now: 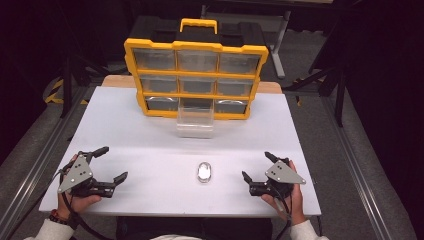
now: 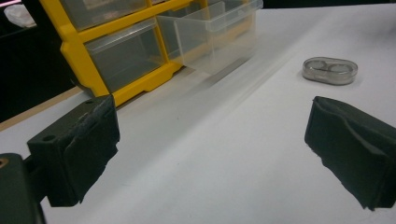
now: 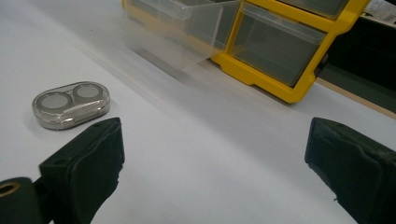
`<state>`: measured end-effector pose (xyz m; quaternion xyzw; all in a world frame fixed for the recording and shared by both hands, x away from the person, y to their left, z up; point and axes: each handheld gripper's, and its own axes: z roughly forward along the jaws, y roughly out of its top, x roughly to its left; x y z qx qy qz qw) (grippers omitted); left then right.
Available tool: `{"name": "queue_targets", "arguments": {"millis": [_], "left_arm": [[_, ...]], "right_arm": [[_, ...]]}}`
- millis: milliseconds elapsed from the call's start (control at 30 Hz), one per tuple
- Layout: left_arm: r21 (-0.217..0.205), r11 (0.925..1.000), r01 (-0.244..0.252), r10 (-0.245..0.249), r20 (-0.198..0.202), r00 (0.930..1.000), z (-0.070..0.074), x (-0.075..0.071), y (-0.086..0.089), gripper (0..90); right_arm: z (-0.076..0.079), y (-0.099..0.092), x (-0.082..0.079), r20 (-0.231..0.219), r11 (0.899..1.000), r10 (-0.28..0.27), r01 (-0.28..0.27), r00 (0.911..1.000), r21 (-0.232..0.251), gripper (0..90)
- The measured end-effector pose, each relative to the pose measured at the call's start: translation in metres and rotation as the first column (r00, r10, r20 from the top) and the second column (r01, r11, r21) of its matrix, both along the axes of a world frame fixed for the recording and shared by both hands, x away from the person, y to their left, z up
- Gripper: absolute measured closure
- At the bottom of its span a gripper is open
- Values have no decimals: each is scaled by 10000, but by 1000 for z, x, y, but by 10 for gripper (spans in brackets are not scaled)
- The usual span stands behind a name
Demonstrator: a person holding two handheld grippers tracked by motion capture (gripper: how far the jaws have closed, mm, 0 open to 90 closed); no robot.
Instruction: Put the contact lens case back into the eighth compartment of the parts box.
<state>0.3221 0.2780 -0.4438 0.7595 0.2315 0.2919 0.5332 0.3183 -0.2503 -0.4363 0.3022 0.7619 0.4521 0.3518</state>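
A white table (image 1: 150, 145) stands in a dark room, with black floor and metal frames around it. At its near edge a person holds a gripper in each hand. The left gripper (image 1: 111, 165) rests near the left corner, its jaws spread wide with nothing between them. The right gripper (image 1: 257, 167) rests near the right corner, jaws likewise spread and empty. Between the two, well apart from both, a small clear case (image 1: 204, 172) with two round wells lies flat on the table. Farther back, a clear drawer (image 1: 195, 120) is pulled out of the bottom row of a yellow organizer (image 1: 196, 47), its front resting on the table.

The work seems to be at its start: nothing is grasped yet. Judging from the open drawer, the next move probably calls for one gripper to reach inward, straddle the case across its narrow width, close on it and lift it toward the drawer.
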Motion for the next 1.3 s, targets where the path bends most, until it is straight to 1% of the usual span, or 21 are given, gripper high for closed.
{"name": "queue_targets", "arguments": {"millis": [333,500,533,567,633,667,700,733,767,800,867,900,933,967,1033,1100,1133,1167,1200,1267,1300], "left_arm": [[16,9998,208,-208,-104,9997,-1,0,-2,33],[35,9997,237,-237,-157,9996,-2,0,-2,33],[127,9996,262,-260,-155,9995,-2,0,-3,34],[127,9996,262,-260,-155,9995,-2,0,-3,33],[139,9995,300,-298,-170,9994,-2,0,-3,33],[103,9995,305,-303,-204,9993,-3,1,-3,33],[6,9995,307,-307,-253,9992,-4,1,-4,33],[120,9995,307,-304,-254,9992,-4,2,-3,33],[129,9995,285,-281,-280,9992,-5,2,-4,33],[194,9994,278,-272,-295,9992,-5,2,-4,32],[185,9994,294,-288,-303,9991,-5,2,-4,33],[134,9994,313,-309,-298,9991,-5,1,-4,33],[180,9992,349,-344,-266,9991,-5,1,-4,34],[180,9992,349,-344,-266,9991,-5,1,-4,34],[182,9990,407,-402,-255,9989,-5,1,-5,35],[174,9988,448,-443,-286,9986,-6,1,-5,35],[174,9988,448,-443,-286,9986,-6,1,-5,35],[178,9989,427,-422,-272,9987,-6,1,-6,35],[225,9988,441,-435,-261,9987,-6,1,-6,35],[273,9985,480,-473,-236,9986,-5,0,-7,36],[289,9984,485,-479,-211,9986,-5,0,-7,36]], "right_arm": [[14,6,9,-637,9956,929,-922,9936,148,48],[26,22,17,-1009,9862,1630,-1651,9815,-125,54],[28,29,20,-1209,9795,1953,-1998,9733,-266,64],[28,29,20,-1209,9795,1953,-1998,9733,-266,64],[31,37,24,-1418,9727,2197,-2280,9652,-443,68],[33,44,28,-1722,9617,2563,-2688,9511,-532,67],[33,44,28,-1722,9617,2563,-2688,9511,-532,67],[33,52,31,-1975,9516,2821,-3000,9388,-667,74],[33,52,31,-1975,9516,2821,-3000,9388,-667,74],[33,62,34,-2276,9413,3006,-3266,9262,-860,74],[31,71,37,-2491,9314,3184,-3507,9147,-972,76],[31,71,37,-2491,9314,3184,-3507,9147,-972,76],[27,80,38,-2748,9186,3341,-3768,9016,-1194,73],[25,84,39,-2889,9128,3391,-3874,8953,-1291,77],[23,89,41,-3041,9081,3377,-3933,8908,-1437,78],[16,100,45,-3369,8978,3479,-4144,8749,-1492,81],[16,100,45,-3369,8978,3479,-4144,8749,-1492,81],[12,107,50,-3581,8941,3549,-4254,8636,-1399,83],[12,107,50,-3581,8941,3549,-4254,8636,-1399,83],[3,116,56,-3893,8870,3612,-4410,8473,-1368,93],[3,116,56,-3893,8870,3612,-4410,8473,-1368,93]]}}
